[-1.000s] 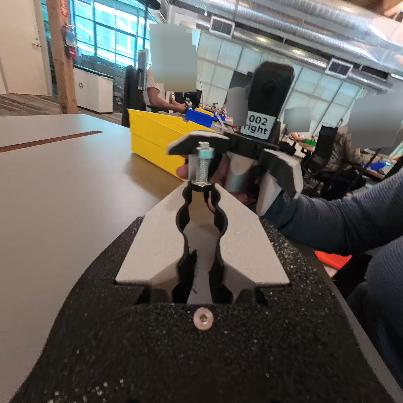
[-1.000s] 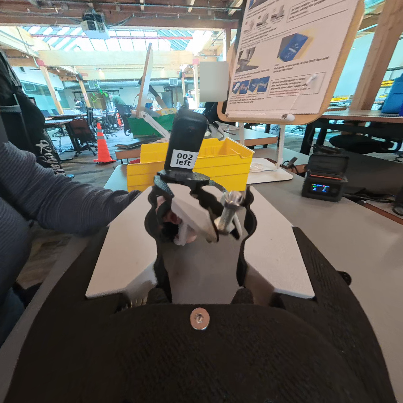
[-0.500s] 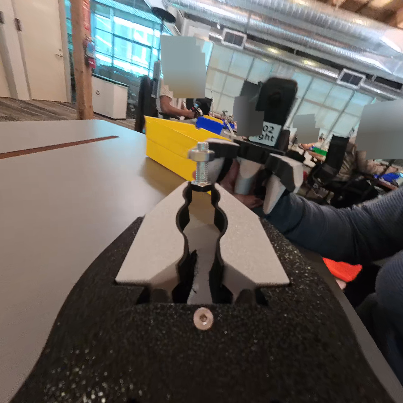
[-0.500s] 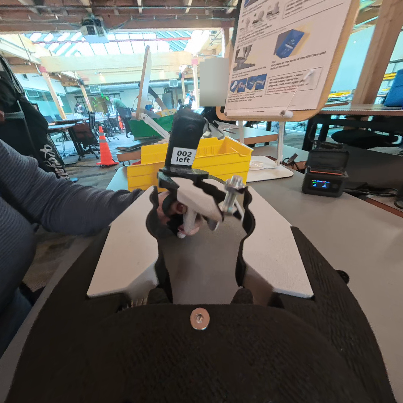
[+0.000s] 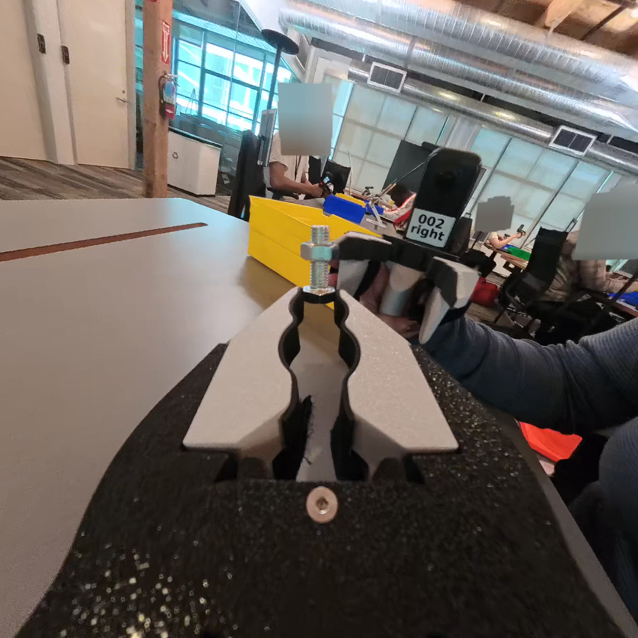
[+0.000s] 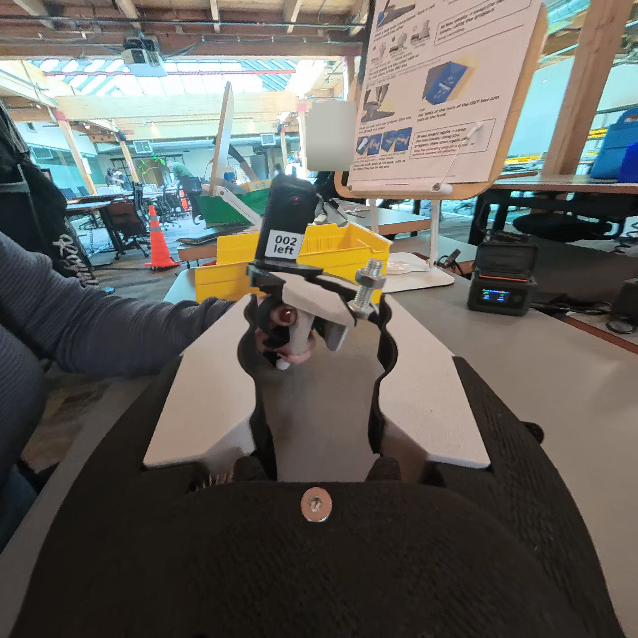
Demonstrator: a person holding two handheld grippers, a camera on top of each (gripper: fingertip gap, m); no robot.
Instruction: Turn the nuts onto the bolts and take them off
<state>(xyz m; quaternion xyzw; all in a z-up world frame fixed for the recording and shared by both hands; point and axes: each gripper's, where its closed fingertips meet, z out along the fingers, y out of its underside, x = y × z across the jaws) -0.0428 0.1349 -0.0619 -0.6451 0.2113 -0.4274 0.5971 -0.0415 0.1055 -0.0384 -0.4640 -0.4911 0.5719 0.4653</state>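
1 nut (image 5: 317, 251) now sits partway down the bolt (image 5: 319, 270), whose head the left gripper (image 5: 319, 299) clamps upright before the yellow bin (image 5: 276, 234), while the right gripper (image 6: 315, 312), released from the nut, has drawn aside, suggesting another turn follows.

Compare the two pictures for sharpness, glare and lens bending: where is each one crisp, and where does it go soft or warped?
Left wrist view: bolt and nut crisp, far desks soft, the table carries a pale sheen, ceiling ducts curve. Right wrist view: the bolt is sharp, skylights are washed out, the instruction board and wooden post lean at the edge.
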